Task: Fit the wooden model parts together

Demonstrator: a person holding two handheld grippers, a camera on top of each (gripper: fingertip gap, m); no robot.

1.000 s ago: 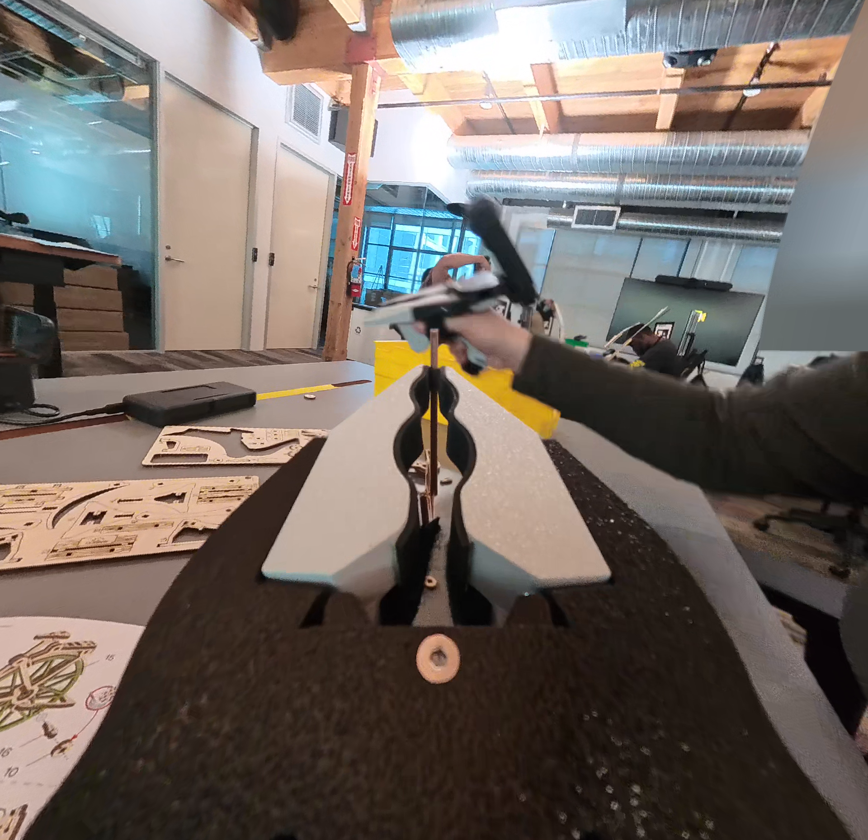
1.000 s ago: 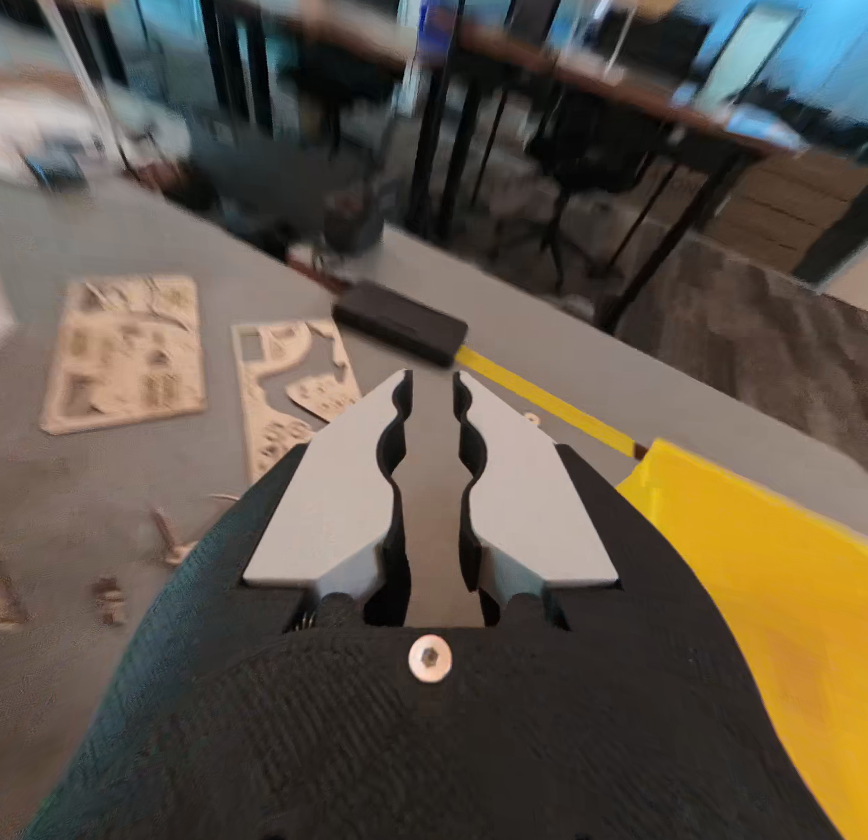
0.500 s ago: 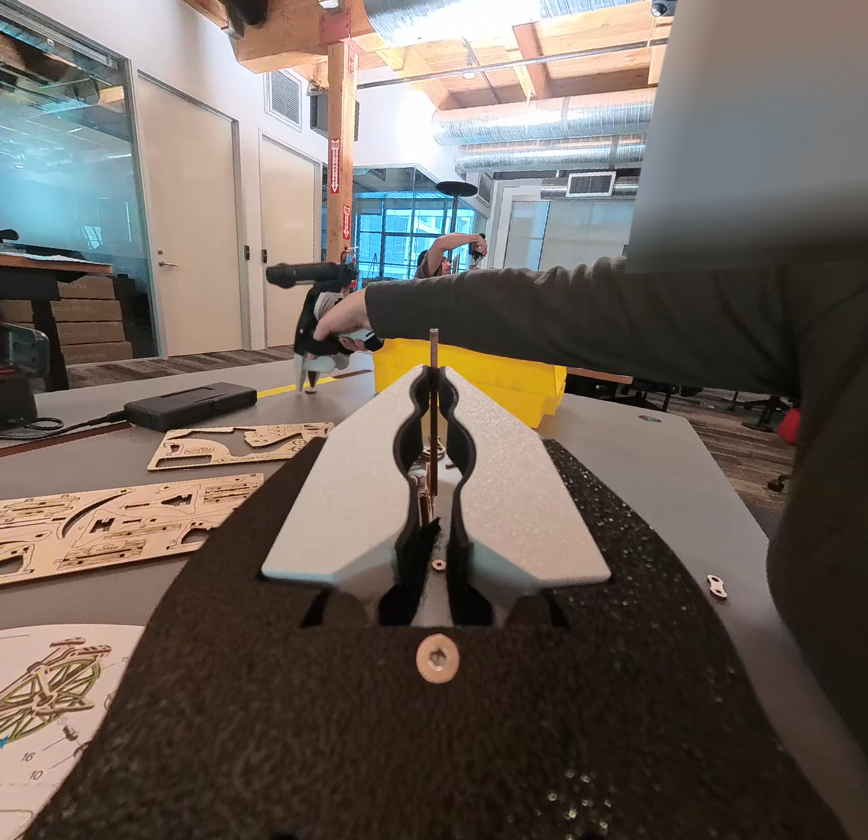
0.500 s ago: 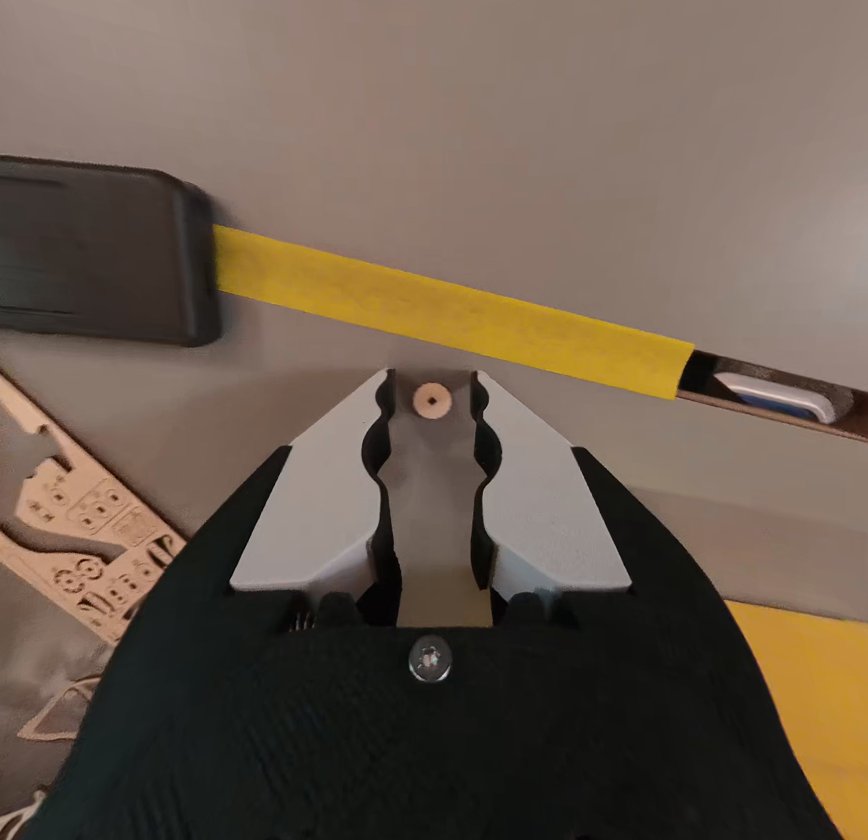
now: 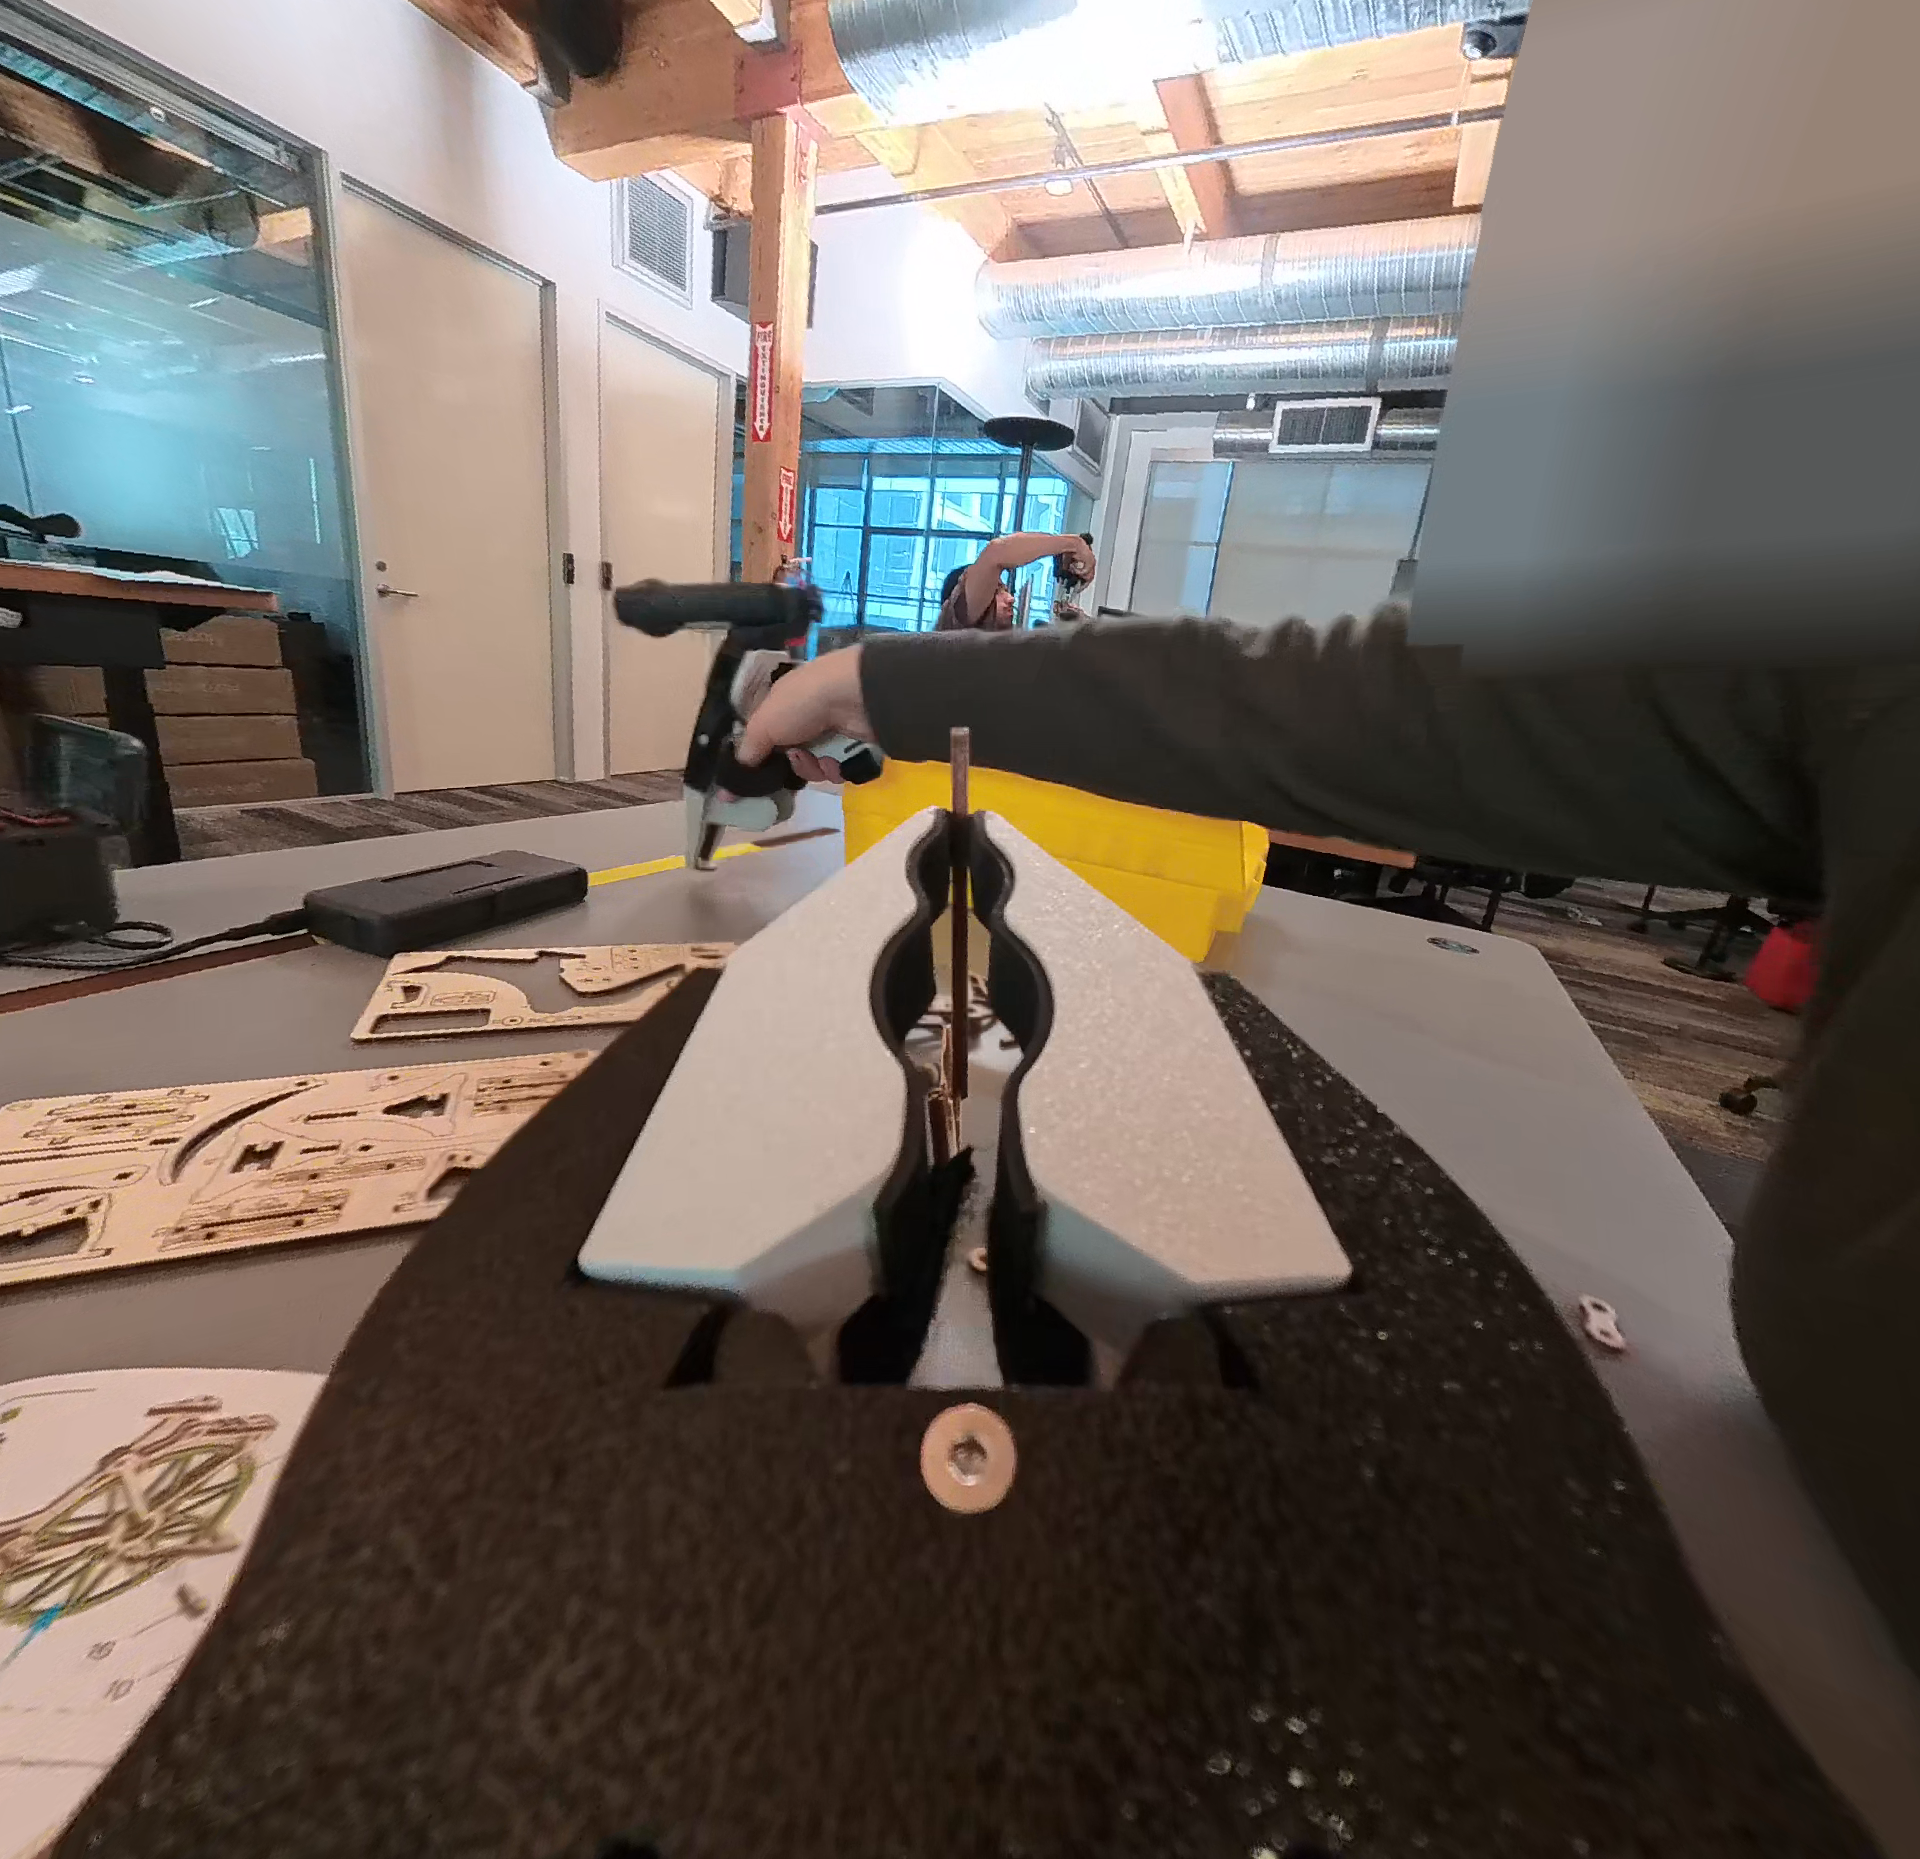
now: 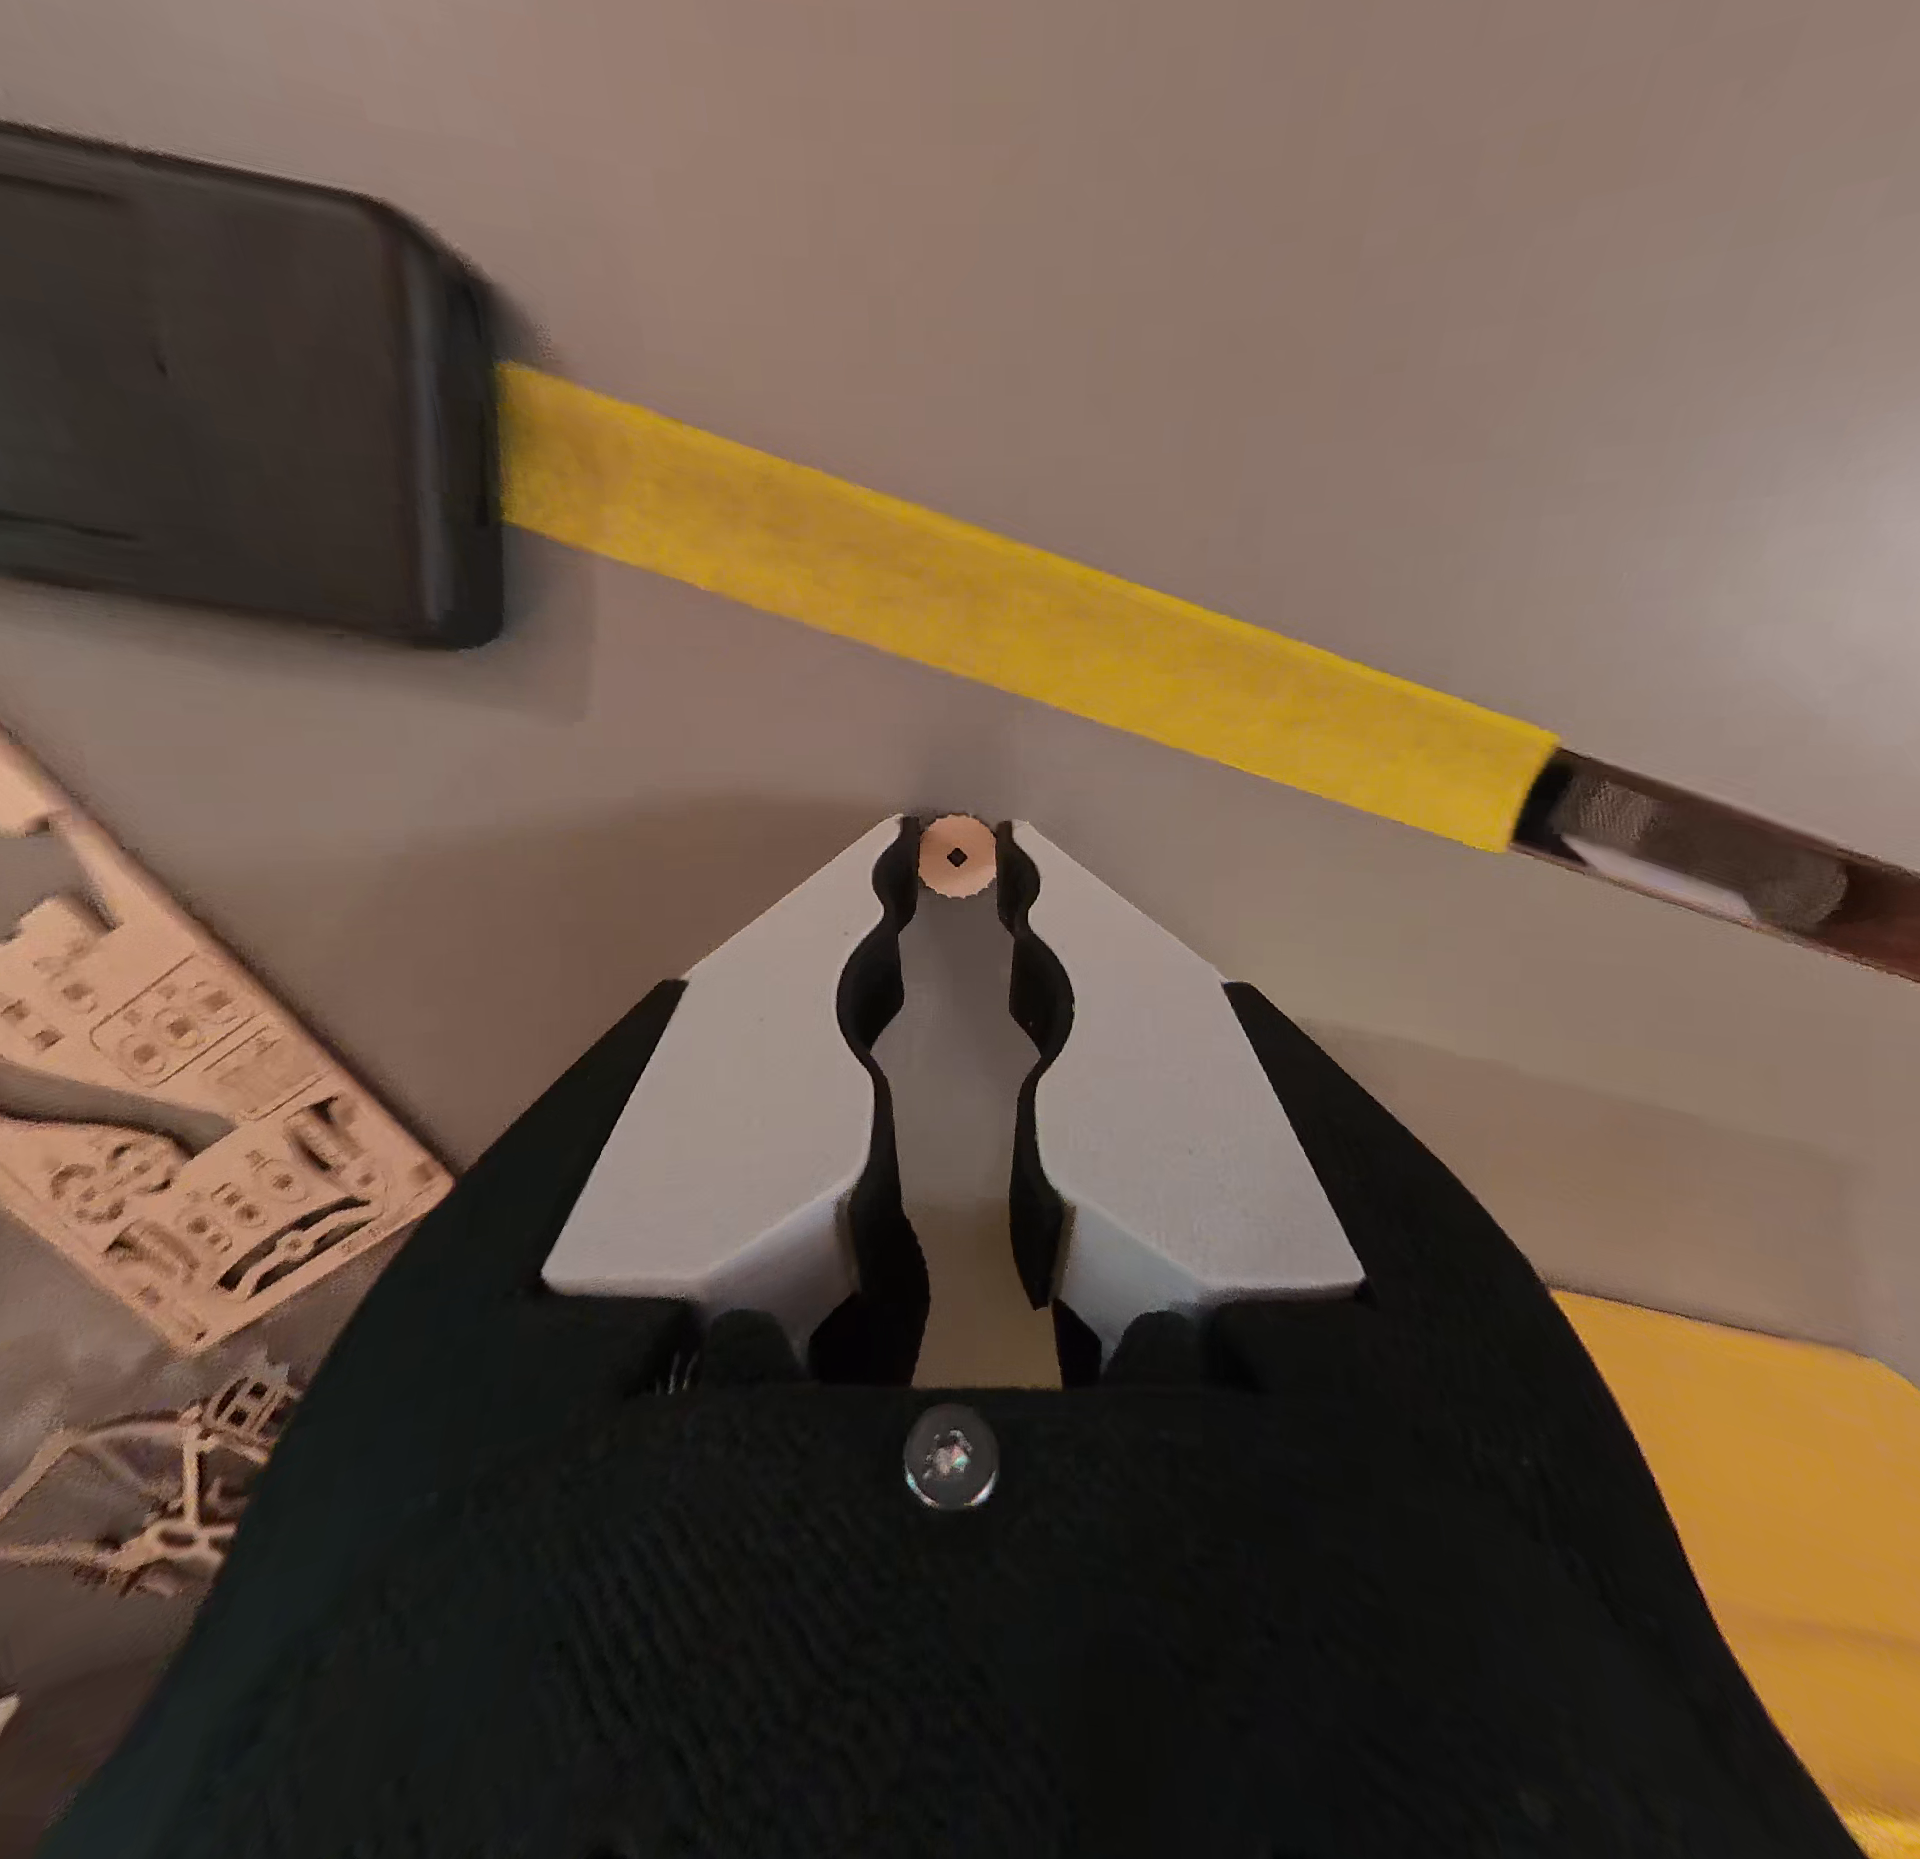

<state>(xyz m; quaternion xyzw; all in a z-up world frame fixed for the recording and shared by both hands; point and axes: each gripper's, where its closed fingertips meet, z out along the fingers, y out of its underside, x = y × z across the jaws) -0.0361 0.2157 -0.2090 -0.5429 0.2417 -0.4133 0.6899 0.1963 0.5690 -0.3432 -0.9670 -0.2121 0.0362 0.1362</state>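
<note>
My left gripper (image 5: pixel 958 833) is shut on a thin flat wooden model part (image 5: pixel 958 770), held edge-on and upright, its top poking above the fingertips. My right gripper (image 6: pixel 957 841) points down at the grey table (image 6: pixel 1247 251), and its fingertips are closed on the sides of a small round wooden disc (image 6: pixel 957 855) with a square hole, just short of a yellow tape strip (image 6: pixel 987 604). In the left wrist view the right gripper (image 5: pixel 717 822) shows farther off, held by a hand with a dark sleeve, tips down at the table.
Laser-cut wooden sheets (image 5: pixel 260 1165) (image 5: pixel 520 988) lie left on the table, one also in the right wrist view (image 6: pixel 156 1134). A black box (image 6: pixel 208 386) sits on the tape's left end. A yellow bin (image 5: pixel 1091 874) stands behind. An instruction sheet (image 5: pixel 104 1549) is near left. A small loose part (image 5: pixel 1600 1326) lies right. My hands' fingertips stand some 45 centimetres from each other.
My right gripper swung left and down to the table by the yellow tape, then narrowed its fingers onto the small disc. My left gripper kept holding its part still.
</note>
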